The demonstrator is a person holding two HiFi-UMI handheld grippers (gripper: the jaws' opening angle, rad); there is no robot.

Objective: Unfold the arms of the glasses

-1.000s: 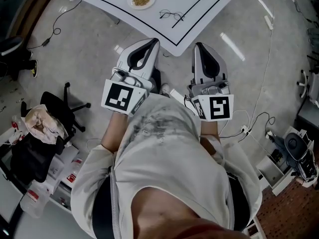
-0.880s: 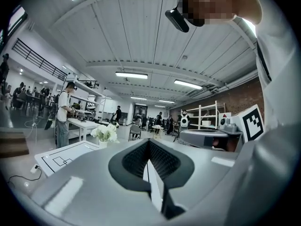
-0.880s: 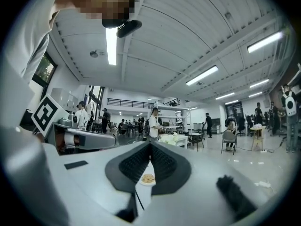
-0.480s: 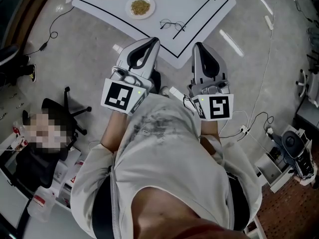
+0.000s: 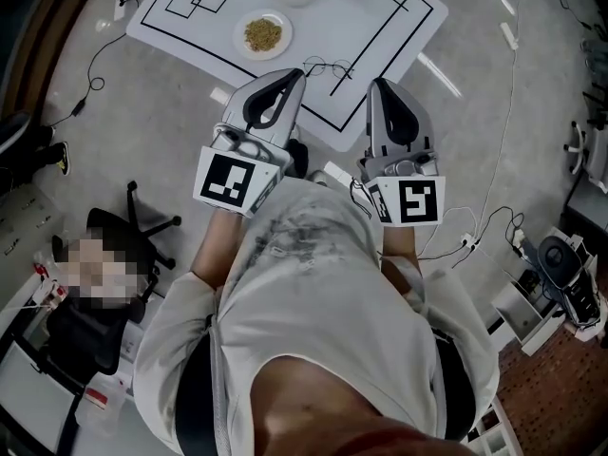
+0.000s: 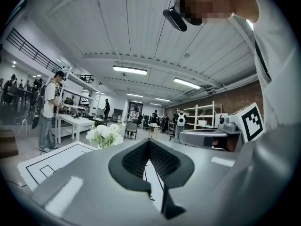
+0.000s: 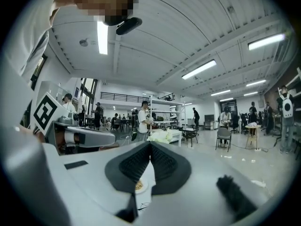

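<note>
Left gripper (image 5: 291, 77) and right gripper (image 5: 380, 85) are held level, side by side, each with its jaws pressed together and nothing between them. Just ahead of their tips, between the two, the glasses (image 5: 328, 67) lie on the white desk (image 5: 399, 17). Further ahead of the left gripper stands a plate (image 5: 240, 38) with brownish food, and beyond it white flowers (image 6: 106, 135).

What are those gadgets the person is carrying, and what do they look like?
The left tool and right tool are smooth light-grey shells with black ribbed pads. Each carries a white cube with black square markers. The person wears a pale T-shirt.
</note>
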